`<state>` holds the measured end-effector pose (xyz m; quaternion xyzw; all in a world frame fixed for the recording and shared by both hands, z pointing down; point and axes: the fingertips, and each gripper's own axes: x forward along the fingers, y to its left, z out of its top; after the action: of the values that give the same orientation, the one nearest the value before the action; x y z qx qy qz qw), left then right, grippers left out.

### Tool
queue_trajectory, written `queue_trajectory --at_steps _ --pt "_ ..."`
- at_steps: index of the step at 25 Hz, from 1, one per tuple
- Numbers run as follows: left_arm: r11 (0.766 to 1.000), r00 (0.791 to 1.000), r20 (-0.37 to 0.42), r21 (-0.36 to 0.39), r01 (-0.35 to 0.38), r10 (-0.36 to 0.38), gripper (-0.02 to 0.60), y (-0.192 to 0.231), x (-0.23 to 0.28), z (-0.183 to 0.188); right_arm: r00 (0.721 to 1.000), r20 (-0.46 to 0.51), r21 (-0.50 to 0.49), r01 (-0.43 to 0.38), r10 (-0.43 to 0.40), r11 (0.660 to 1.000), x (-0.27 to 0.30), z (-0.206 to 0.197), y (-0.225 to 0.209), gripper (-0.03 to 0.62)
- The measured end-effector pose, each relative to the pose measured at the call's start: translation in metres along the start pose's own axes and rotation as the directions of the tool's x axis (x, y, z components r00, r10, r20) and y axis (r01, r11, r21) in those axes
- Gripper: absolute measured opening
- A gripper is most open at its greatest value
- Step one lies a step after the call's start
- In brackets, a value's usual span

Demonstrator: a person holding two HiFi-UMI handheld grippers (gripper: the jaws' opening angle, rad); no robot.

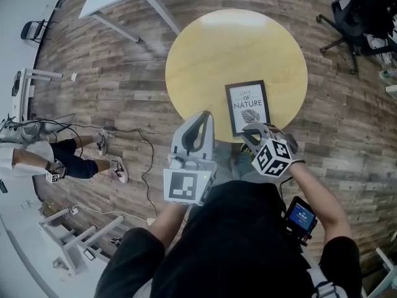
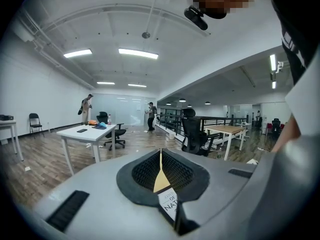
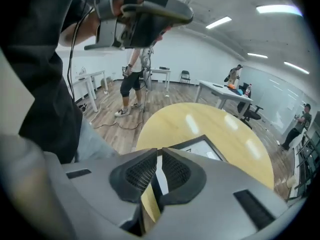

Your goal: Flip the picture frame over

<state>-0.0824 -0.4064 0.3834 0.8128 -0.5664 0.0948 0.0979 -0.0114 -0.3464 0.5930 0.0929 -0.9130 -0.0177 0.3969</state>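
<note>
holds the left gripper out ahead of the body on a bent forearm, pointing almost level with a slight dip. keeps its jaws pressed together at the tips, pinching nothing. hangs just above the near rim of the round yellow table. shows, in the left gripper view, the open room straight ahead of the closed tips, and a sliver of the picture frame below them through the gap further back.

tilts the right gripper steeply down and forward, bare forearm coming up from the lower right, marker cube facing up. keeps these jaws closed against each other too, only a thin slit between the pads in the right gripper view, nothing caught in them. puts the tips right at the near edge of the frame; cannot tell whether touching it or just short of it.

finds the picture frame lying flat and face up on the table, print side showing, just ahead of the right jaws and ahead and to the right of the left jaws, close to the table's near edge. shows the same frame just beyond the closed right tips, with the yellow tabletop spreading out past it.

leaves the two grippers side by side, near each other but apart.
</note>
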Motion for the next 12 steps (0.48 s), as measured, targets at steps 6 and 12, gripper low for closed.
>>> queue_trajectory --at_steps 6,12 --pt "1.0 1.0 0.013 -0.03 -0.001 0.001 0.031 0.017 0.003 -0.011 0.987 -0.121 -0.065 -0.115 0.106 0.991 0.048 -0.019 0.026 0.101" --pt "1.0 1.0 -0.001 -0.02 -0.024 0.024 0.031 0.026 0.006 -0.016 0.966 -0.228 -0.156 -0.157 0.12 0.975 0.069 -0.044 0.038 0.178"
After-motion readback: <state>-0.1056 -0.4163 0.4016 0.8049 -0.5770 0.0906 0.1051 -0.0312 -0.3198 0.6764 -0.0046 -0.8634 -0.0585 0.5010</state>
